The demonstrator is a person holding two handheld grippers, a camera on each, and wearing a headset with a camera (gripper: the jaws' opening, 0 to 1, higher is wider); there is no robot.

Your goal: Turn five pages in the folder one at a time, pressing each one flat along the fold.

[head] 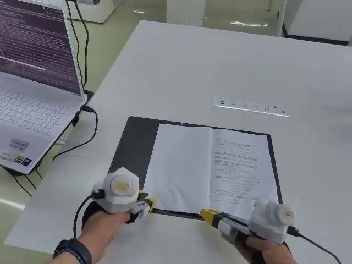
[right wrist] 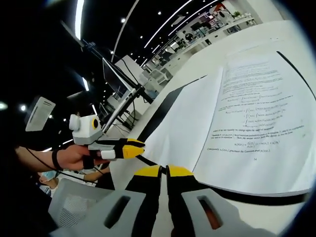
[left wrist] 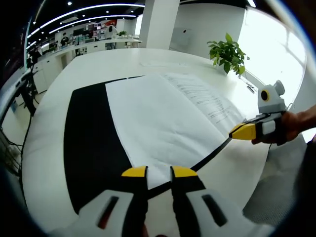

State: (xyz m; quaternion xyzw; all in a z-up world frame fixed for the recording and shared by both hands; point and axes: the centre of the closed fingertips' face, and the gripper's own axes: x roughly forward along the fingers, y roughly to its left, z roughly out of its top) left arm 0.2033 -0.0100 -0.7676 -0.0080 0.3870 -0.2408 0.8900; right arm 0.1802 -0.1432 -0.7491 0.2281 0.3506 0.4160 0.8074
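The folder (head: 135, 146) lies open on the white table, its black cover showing at the left. A blank page (head: 179, 165) is on its left side and a printed page (head: 239, 165) on its right. My left gripper (head: 148, 203) sits at the folder's near edge, below the blank page (left wrist: 148, 123). Its jaws (left wrist: 153, 172) stand a narrow gap apart with nothing between them. My right gripper (head: 208, 214) is at the near edge below the printed page (right wrist: 252, 113), jaws (right wrist: 163, 171) shut and empty. Each gripper appears in the other's view: the right gripper (left wrist: 242, 131) and the left gripper (right wrist: 133, 147).
An open laptop (head: 33, 82) stands at the table's left edge, with black cables (head: 88, 132) running beside the folder. A socket strip (head: 250, 107) is set into the table beyond the folder. A potted plant (left wrist: 228, 54) stands farther off.
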